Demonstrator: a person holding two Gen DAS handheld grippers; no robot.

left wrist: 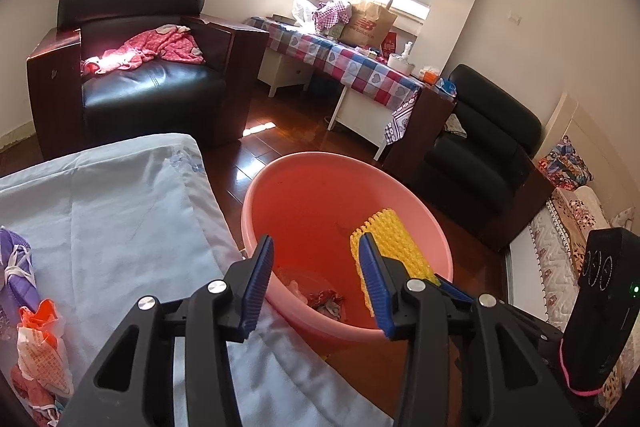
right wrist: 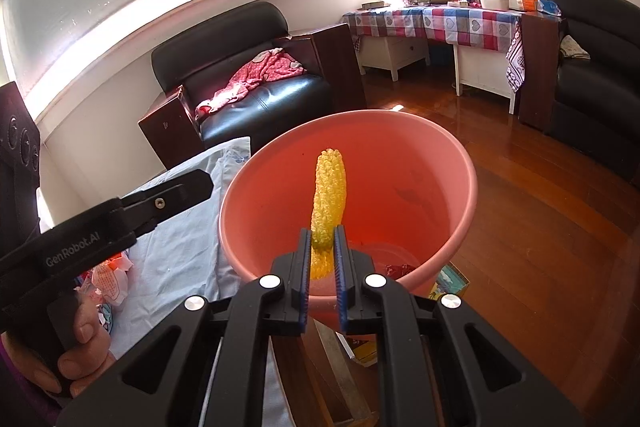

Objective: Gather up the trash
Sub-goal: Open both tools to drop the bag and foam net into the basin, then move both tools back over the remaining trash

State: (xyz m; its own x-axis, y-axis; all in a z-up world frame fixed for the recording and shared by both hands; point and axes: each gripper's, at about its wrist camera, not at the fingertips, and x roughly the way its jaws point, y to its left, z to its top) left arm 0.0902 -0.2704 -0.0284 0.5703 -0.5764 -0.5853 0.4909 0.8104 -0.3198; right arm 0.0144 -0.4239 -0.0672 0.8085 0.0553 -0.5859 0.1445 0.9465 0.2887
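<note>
Right gripper (right wrist: 323,247) is pinching a yellow foam net (right wrist: 329,199) between its blue pads (right wrist: 341,267), jaws drawn in narrow around the net's lower part, and is holding it over the open mouth of the pink basin (right wrist: 440,187). Most of the net is standing up above the pads, inside the basin's rim as seen from the right wrist; its bottom end is hanging just below them. From the left wrist, that same net (left wrist: 390,247) is showing behind the left gripper's right finger, which is covering part of it.

Left gripper (left wrist: 316,283) is hanging wide apart and gripping nothing, just above the near rim of the basin (left wrist: 280,187). Down in the basin, some crumpled scraps (left wrist: 326,301) are lying on the bottom, too small to identify.

Left of the basin, a pale blue sheet (left wrist: 120,211) is spreading out, with an orange-and-white wrapper (left wrist: 40,343) lying on it, cut off at the frame's edge.
</note>
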